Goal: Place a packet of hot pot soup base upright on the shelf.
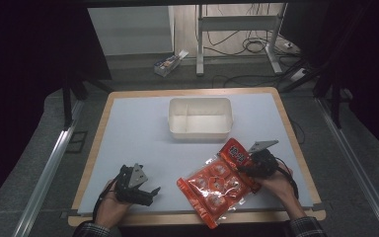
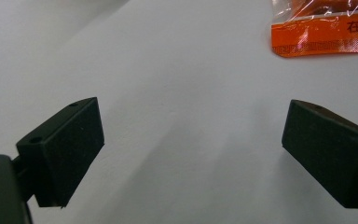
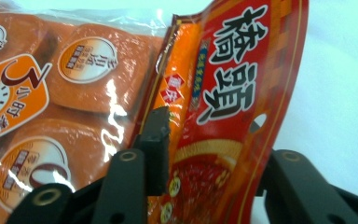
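An orange-red snack bag [image 1: 217,185] with several round packs inside lies on the white mat near the front edge, right of centre. Its red printed header [image 1: 236,150] points toward the back right. My right gripper [image 1: 248,167] is at that header. In the right gripper view the header [image 3: 233,84] curls up between the jaws; the left finger [image 3: 156,135] rests against its fold and the right pad is hidden behind it, with a wide gap across. My left gripper [image 1: 150,194] lies at the front left, open on bare mat [image 2: 191,144], the bag's corner [image 2: 324,28] beyond it.
A white two-compartment container [image 1: 200,131] stands at the middle back of the mat [image 1: 138,138]. The wooden table rim [image 1: 94,148] frames the mat. Beyond the table are a desk frame, cables and a small box [image 1: 167,64] on the floor.
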`<state>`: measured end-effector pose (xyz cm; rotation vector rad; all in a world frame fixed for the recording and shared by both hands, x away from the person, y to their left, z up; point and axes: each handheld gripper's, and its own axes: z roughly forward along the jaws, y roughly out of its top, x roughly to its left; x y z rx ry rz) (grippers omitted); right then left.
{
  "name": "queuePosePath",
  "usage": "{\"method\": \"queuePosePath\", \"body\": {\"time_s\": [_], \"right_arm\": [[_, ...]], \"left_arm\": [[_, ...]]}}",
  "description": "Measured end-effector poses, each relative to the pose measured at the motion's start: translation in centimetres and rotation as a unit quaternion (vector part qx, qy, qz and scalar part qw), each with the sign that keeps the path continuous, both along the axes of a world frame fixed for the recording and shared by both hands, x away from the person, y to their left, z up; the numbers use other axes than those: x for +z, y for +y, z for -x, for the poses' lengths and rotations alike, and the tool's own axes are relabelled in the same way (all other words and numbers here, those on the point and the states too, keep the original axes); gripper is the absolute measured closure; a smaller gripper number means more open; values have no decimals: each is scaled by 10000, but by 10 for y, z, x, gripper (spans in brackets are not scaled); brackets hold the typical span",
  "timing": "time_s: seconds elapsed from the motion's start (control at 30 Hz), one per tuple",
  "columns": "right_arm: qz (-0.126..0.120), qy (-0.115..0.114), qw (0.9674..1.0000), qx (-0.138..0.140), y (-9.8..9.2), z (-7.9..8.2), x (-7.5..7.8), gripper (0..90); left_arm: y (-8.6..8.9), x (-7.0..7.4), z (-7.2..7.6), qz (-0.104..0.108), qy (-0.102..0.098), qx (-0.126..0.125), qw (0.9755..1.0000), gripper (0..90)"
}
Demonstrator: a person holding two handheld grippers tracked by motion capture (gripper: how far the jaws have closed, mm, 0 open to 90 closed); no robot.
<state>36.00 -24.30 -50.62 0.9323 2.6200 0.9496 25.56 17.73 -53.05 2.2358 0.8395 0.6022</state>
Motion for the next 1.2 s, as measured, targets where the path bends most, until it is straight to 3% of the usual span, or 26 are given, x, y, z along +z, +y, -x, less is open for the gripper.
{"method": "queuePosePath", "body": {"time_s": [0.37,0.67,0.93,1.0,1.03,1.2], "right_arm": [[-115,125,9997,190,8,-6,1,871],[-260,76,9991,333,7,-2,18,889],[-329,68,9977,585,14,1,58,889],[-309,44,9962,811,20,3,75,889],[-309,44,9962,811,20,3,75,889],[-411,-15,9934,1073,31,3,105,890]], "left_arm": [[-1,0,0,-67,-6,-18,10000,56],[0,0,0,-51,-23,-19,10000,57],[1,1,1,-6,-32,-13,10000,56],[1,1,1,-15,-35,-21,10000,57],[1,1,1,-15,-35,-21,10000,57],[1,1,1,-34,-54,-34,10000,57]]}}
